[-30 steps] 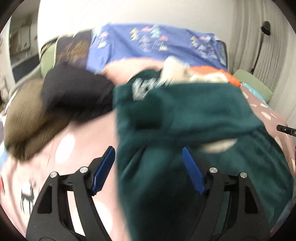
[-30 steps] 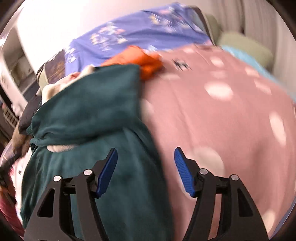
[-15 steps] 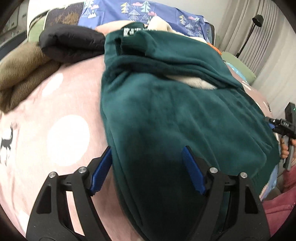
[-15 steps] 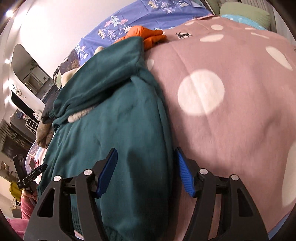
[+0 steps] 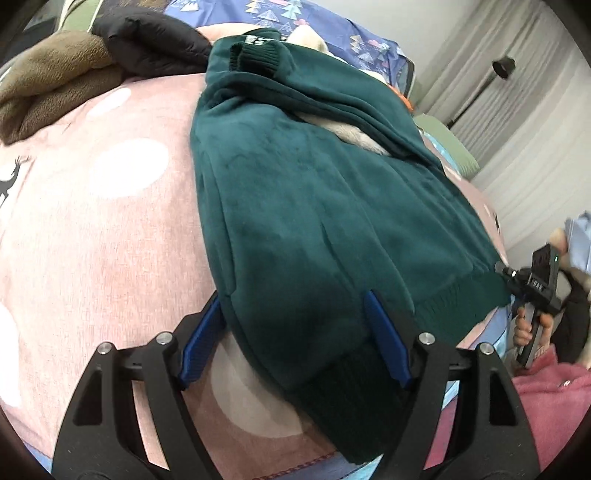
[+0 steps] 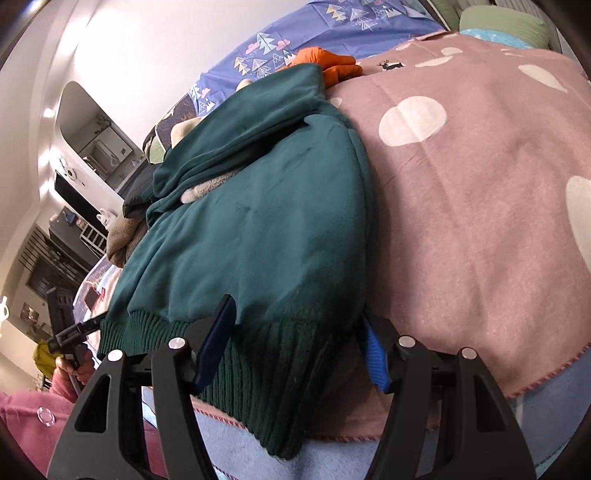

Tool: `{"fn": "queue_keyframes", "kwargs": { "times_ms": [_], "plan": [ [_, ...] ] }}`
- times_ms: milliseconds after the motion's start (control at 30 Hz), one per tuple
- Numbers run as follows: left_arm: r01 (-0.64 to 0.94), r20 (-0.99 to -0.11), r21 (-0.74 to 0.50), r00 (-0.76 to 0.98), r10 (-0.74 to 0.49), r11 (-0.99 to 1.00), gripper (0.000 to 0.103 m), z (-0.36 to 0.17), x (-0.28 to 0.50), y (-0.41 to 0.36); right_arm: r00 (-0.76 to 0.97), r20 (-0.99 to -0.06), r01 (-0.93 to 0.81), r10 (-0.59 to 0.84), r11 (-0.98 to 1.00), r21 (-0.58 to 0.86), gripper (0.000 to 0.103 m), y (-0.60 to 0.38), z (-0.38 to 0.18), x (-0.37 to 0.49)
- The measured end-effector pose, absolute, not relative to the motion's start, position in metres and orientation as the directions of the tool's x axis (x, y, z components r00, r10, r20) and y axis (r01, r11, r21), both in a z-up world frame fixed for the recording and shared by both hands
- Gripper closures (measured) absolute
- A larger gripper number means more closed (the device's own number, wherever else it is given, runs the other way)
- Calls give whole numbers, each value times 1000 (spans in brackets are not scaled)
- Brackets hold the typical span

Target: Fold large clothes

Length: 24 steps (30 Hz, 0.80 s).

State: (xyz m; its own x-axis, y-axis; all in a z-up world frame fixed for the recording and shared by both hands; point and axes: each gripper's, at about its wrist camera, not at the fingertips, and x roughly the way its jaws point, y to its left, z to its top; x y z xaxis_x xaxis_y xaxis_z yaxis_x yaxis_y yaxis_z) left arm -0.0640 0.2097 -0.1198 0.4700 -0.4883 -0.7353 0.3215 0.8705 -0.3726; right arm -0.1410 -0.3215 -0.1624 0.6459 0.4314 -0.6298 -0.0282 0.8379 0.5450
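A large dark green fleece sweater (image 5: 306, 206) lies on the pink dotted blanket (image 5: 92, 229), sleeves folded across its upper part, ribbed hem toward me. My left gripper (image 5: 295, 339) is open, its blue pads on either side of the hem's left corner. My right gripper (image 6: 295, 347) is open, straddling the hem's right corner (image 6: 280, 354). The sweater also fills the right wrist view (image 6: 258, 221). The right gripper shows at the right edge of the left wrist view (image 5: 532, 291); the left one at the left edge of the right wrist view (image 6: 70, 332).
A brown garment (image 5: 48, 81) and a black jacket (image 5: 147, 48) lie at the back left. An orange garment (image 6: 328, 62) and a blue patterned cover (image 6: 332, 33) lie behind the sweater. The blanket's near edge (image 6: 535, 384) runs just below the hem.
Both grippers have come down and back toward the near edge of the bed, from over the sweater's body to its ribbed hem corners. Both stayed open.
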Motion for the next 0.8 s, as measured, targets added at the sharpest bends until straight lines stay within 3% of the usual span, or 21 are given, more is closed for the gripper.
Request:
{"fn": "queue_keyframes", "kwargs": {
  "times_ms": [100,133,167,200,267,600,800],
  "plan": [
    [324,-726,-400,458,-512,857,27,-123,-55,209,654,-613,-25,442,824,567,45,-320,-162,-132],
    [325,-723,-402,461,-514,856,30,-124,-53,208,656,-624,-10,424,832,555,61,-319,-162,-130],
    [325,-719,-401,468,-514,856,47,-124,-52,207,661,-627,9,411,832,554,72,-320,-161,-130],
    [321,-712,-400,481,-511,859,68,-123,-52,205,672,-608,14,423,813,582,74,-323,-158,-132],
    [305,-697,-388,520,-494,869,81,-118,-54,205,695,-557,10,455,768,641,77,-328,-149,-136],
    [399,-472,-381,692,-546,834,84,-14,-72,209,797,-287,-164,532,647,745,80,-337,-61,-148],
    [403,-416,-396,722,-553,825,84,22,-109,225,836,-290,-187,465,740,646,80,-330,-9,-204]
  ]
}}
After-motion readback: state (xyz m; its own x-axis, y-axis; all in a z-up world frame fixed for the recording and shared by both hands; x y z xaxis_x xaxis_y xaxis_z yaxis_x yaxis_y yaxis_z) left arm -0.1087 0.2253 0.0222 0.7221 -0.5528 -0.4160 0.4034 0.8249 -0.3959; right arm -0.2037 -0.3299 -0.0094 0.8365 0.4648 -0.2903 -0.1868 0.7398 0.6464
